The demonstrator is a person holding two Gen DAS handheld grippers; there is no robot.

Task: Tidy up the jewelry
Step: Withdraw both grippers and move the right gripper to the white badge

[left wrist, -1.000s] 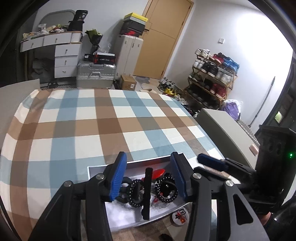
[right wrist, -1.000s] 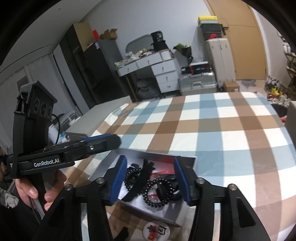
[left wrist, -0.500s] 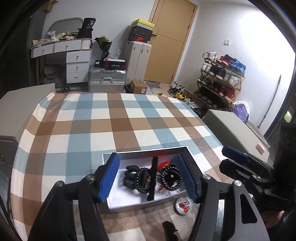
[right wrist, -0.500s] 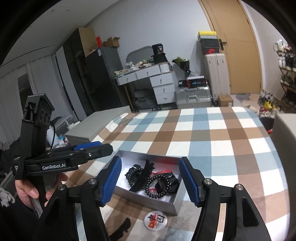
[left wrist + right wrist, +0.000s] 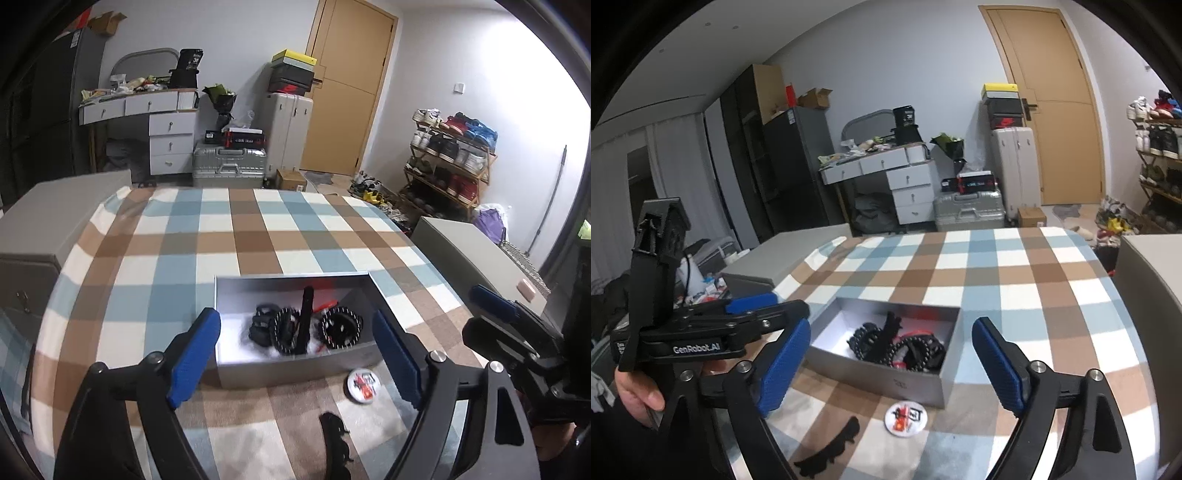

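- Both grippers have pulled back from the grey box (image 5: pixel 295 373), and their jaws have just been opening wide, with nothing held between them.
- Black bead bracelets (image 5: pixel 341 326) lie piled inside the box on the checked tabletop (image 5: pixel 236 236). They look light, bendy and a bit slippery.
- Best to pinch one ring of beads across its rim, gently, so it does not snag the rest.
- A black hair clip (image 5: pixel 831 446) and a round badge (image 5: pixel 908 414) lie on the cloth just in front of the box.
- Left gripper (image 5: pixel 295 360) tilts down at the box; right gripper (image 5: pixel 890 363) points lower-flat, near it.
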